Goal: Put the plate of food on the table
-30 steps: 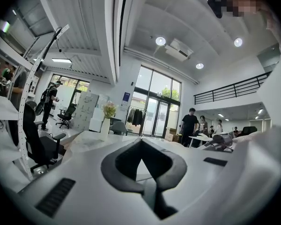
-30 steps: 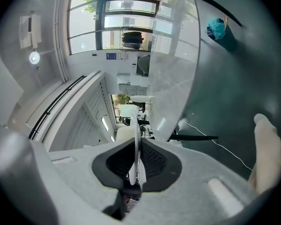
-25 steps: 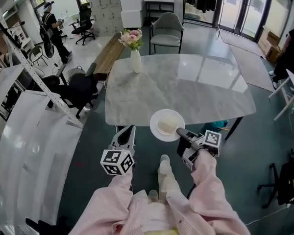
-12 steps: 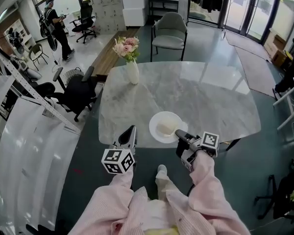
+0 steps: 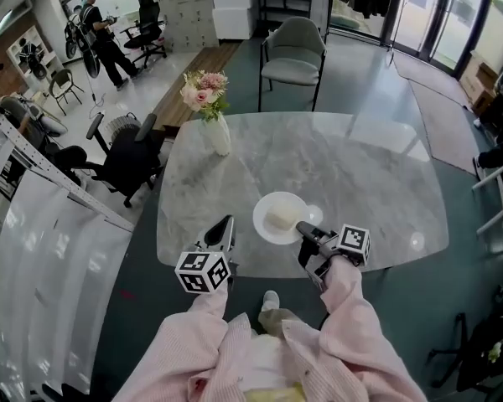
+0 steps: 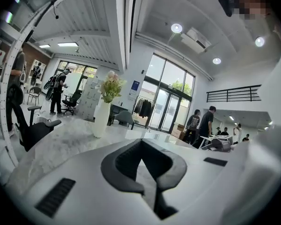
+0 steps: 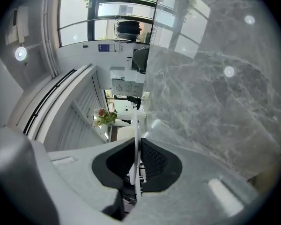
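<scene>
Across the middle of the head view: grey marble-topped desk point(image 5: 377, 191), large, with rounded corners. Near its far left corner: white ceramic vase of pink flowers point(image 5: 217, 134), upright. Over its near edge: white round plate point(image 5: 264, 224) bearing a pale block of food point(image 5: 282, 218); contact with the desk cannot be told. Right claw point(image 5: 304, 231): clamped on the plate's near right rim, which shows edge-on between its pads. Left claw point(image 5: 224, 229): closed, empty, left of the plate.

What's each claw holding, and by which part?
Right claw grips the plate by its near rim. Left claw holds nothing.
</scene>
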